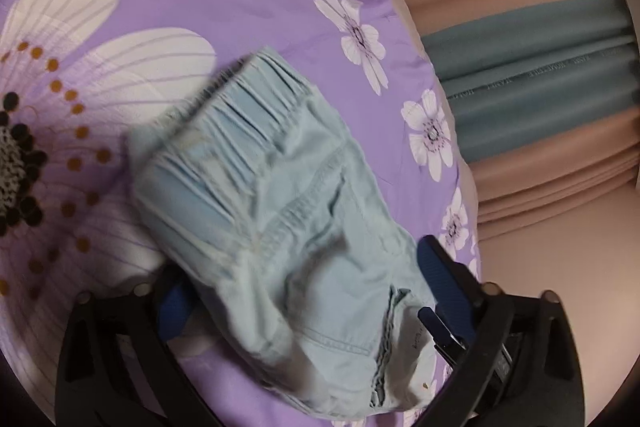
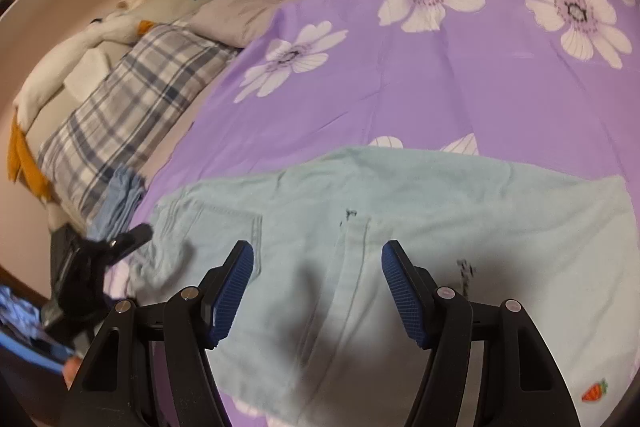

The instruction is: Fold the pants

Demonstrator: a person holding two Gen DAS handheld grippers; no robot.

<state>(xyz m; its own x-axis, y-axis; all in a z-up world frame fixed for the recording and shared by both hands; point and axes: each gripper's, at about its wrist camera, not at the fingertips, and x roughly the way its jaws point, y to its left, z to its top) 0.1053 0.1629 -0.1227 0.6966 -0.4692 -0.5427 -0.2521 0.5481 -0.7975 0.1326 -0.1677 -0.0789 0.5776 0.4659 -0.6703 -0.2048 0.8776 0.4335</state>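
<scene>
Now the light blue pants (image 2: 400,227) lie spread on the purple flowered bedspread (image 2: 440,75) on the bed, and by my reading the fold is only getting started: from the right wrist the garment looks broad and mostly flat, seam running up the middle, a little carrot patch (image 2: 595,391) near the right edge, and no tidy stack anywhere. At the waist end, though, the left wrist view shows the gathered elastic waistband (image 1: 240,115) bunched and raised toward the camera, so that end seems to be lifting or turning over; the picture is blurred there, so whether a fold has actually landed I cannot say. Most of the job looks left to do. Left tongs (image 1: 316,291): cloth fills the space between the blue pads, which stand fairly far apart, and a real pinch cannot be made out, so I will not call it. Right tongs (image 2: 318,283): spread wide, hovering above the middle seam, gripping nothing. What does each camera add? The left wrist gives the waistband pleats, the stitching and the pink and teal curtains (image 1: 532,75) past the bed edge. The right wrist gives the whole spread of the pants, the plaid pillow (image 2: 132,107) at the far left, and the other tool's black frame at the garment's left end.
</scene>
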